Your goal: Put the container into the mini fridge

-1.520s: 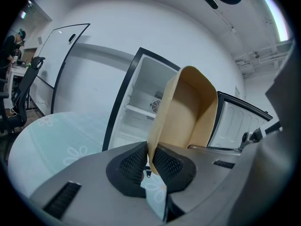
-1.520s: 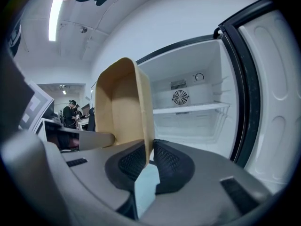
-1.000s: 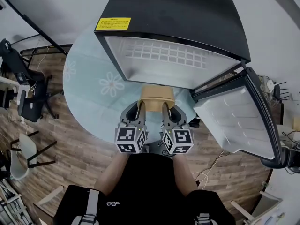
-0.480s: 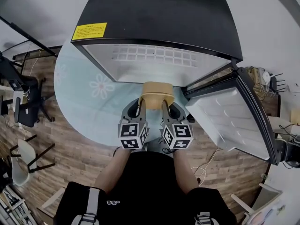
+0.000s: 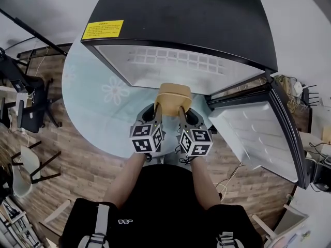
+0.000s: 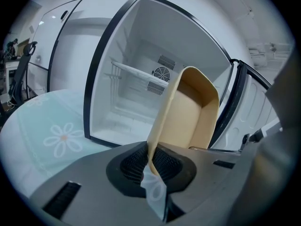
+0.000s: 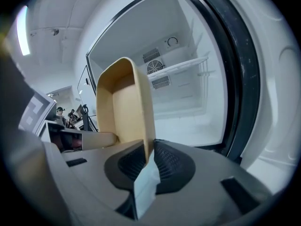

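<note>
Black mini fridge (image 5: 191,19) sits on round table (image 5: 93,97) w/ pale floral cloth. Its white interior is open toward the person, w/ wire shelf (image 6: 136,72) across it and fan vent (image 6: 161,73) on back wall. Fridge door (image 5: 258,138) is swung wide to the person's right. Tan open-top container (image 5: 172,94) is held just in front of the opening, far end at the fridge's front edge, not on the shelf. L gripper (image 6: 151,160) is clamped on container's left wall. R gripper (image 7: 149,160) is clamped on its right wall. Pads pinch each wall from both sides.
</note>
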Motion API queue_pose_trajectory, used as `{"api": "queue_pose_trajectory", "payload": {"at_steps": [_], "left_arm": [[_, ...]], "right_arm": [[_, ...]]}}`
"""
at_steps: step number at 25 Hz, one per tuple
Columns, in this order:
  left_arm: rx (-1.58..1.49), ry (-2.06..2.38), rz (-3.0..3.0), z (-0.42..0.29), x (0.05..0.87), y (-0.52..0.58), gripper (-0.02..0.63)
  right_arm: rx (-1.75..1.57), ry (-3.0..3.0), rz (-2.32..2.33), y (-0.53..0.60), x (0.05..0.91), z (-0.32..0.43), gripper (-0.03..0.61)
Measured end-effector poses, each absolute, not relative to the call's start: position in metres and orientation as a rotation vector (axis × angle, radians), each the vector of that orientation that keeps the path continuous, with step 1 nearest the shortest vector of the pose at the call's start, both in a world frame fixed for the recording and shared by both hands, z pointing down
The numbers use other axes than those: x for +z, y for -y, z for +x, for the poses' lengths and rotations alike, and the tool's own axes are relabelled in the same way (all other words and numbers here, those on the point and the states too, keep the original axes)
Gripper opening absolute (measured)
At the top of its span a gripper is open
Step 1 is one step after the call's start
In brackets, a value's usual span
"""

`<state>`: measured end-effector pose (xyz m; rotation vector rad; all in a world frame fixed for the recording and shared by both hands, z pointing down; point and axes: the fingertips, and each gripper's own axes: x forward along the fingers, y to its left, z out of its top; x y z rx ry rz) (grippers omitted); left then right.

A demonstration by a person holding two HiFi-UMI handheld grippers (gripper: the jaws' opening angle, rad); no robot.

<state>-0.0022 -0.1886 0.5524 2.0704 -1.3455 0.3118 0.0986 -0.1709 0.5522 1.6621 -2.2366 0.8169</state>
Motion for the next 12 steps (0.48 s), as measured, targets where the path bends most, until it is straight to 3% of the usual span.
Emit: {"api": "queue_pose_trajectory", "payload": {"at_steps": [12], "left_arm": [[0.361,1.280,2.012,-0.003,0.589,0.209,0.038]], "right_arm": [[0.888,2.182,1.622,0.189,0.587,0.097,0.051]]}}
